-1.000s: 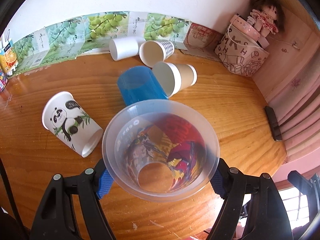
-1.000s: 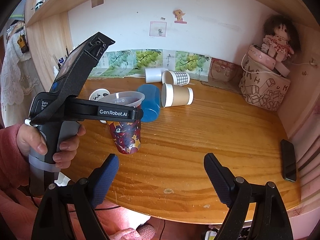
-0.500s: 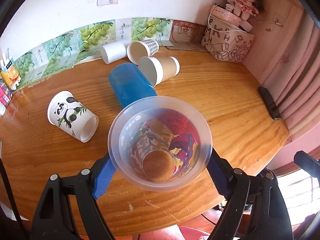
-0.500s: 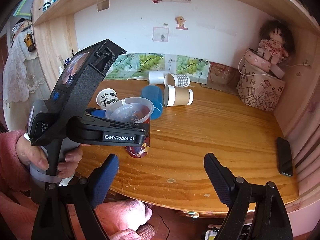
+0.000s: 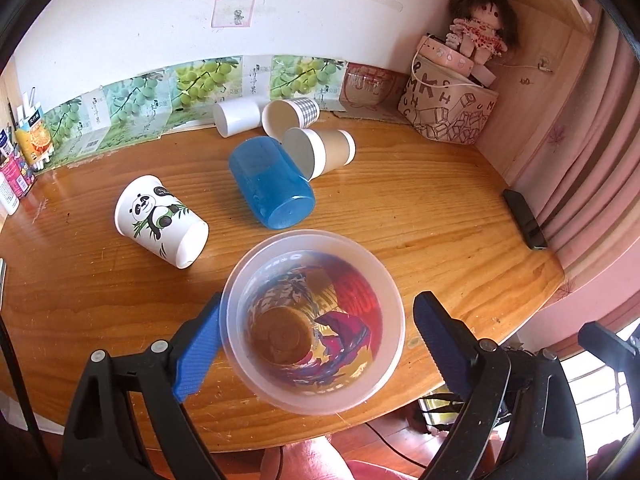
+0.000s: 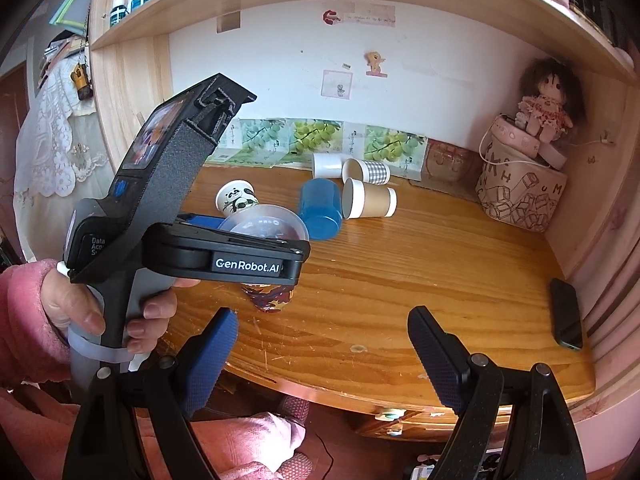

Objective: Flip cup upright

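A clear plastic cup with a red and blue print stands upright on the wooden table near its front edge. My left gripper has its jaws on either side of the cup, with a gap on the right side, so it looks open. The right wrist view shows the cup's base resting on the table below the left gripper. My right gripper is open and empty, held off the front edge of the table.
Several cups lie on their sides: a panda cup, a blue cup, a brown paper cup, a checked cup and a white cup. A printed bag with a doll stands at back right. A black phone lies at right.
The left gripper has lowered the printed cup onto the table near the front edge and its jaws have spread from the cup. Both cameras have pulled back and up.
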`<state>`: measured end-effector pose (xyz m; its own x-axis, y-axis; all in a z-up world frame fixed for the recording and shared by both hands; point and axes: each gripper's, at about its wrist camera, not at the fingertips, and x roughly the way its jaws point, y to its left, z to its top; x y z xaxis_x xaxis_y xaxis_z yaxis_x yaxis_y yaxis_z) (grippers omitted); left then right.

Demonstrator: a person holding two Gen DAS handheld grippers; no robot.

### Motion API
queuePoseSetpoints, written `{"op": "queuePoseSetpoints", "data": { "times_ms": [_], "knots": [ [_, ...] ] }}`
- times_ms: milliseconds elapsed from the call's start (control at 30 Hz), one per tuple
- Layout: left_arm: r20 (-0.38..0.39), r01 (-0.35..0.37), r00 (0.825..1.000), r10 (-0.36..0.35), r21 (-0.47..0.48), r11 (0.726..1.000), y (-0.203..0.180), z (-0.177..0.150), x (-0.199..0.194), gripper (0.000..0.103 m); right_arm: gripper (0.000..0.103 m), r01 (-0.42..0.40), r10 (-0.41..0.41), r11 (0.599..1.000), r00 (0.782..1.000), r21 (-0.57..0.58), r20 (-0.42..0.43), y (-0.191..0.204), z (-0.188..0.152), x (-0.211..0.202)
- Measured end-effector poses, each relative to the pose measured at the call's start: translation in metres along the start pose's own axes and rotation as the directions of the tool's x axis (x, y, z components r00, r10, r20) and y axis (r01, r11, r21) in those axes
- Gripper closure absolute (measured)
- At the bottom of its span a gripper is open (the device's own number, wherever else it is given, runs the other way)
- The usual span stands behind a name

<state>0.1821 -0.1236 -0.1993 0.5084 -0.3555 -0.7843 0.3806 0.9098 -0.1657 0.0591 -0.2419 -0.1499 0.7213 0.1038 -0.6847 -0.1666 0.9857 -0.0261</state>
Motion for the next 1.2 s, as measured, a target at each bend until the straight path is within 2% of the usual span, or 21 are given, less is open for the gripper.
{"op": "queuePoseSetpoints", "data": {
  "times_ms": [367,567,767,900,1033,1200],
  "knots": [
    [0.069,0.006,0.998,-0.006,0.001,1.0,0.004,0.006,-0.021,0.009,0.016,-0.008,0.008,1.0,1.0,0.029,0.009,0.001,-0.006,-0.007],
    [0.092,0.003,0.996,0.002,-0.049,0.999,0.014,0.006,-0.037,0.009,0.016,-0.032,0.031,0.998,0.999,0.048,0.016,0.003,-0.006,-0.008],
    [0.068,-0.058,0.995,0.067,-0.127,0.99,0.029,-0.008,-0.064,0.009,0.016,-0.055,0.053,0.996,0.998,0.077,0.027,0.005,-0.002,-0.012],
    [0.052,-0.107,0.991,0.12,-0.196,0.975,0.046,-0.019,-0.092,0.009,0.016,-0.076,0.074,0.993,0.997,0.09,0.026,0.007,0.007,-0.017],
    [0.045,-0.149,0.986,0.163,-0.234,0.961,0.059,-0.023,-0.117,0.009,0.016,-0.08,0.08,0.994,0.997,0.071,0.008,0.012,0.024,-0.024],
    [0.074,-0.177,0.976,0.206,-0.287,0.942,0.069,-0.019,-0.148,0.009,0.016,-0.141,0.14,0.984,0.99,0.106,0.022,0.015,0.054,-0.037]
  ]
}}
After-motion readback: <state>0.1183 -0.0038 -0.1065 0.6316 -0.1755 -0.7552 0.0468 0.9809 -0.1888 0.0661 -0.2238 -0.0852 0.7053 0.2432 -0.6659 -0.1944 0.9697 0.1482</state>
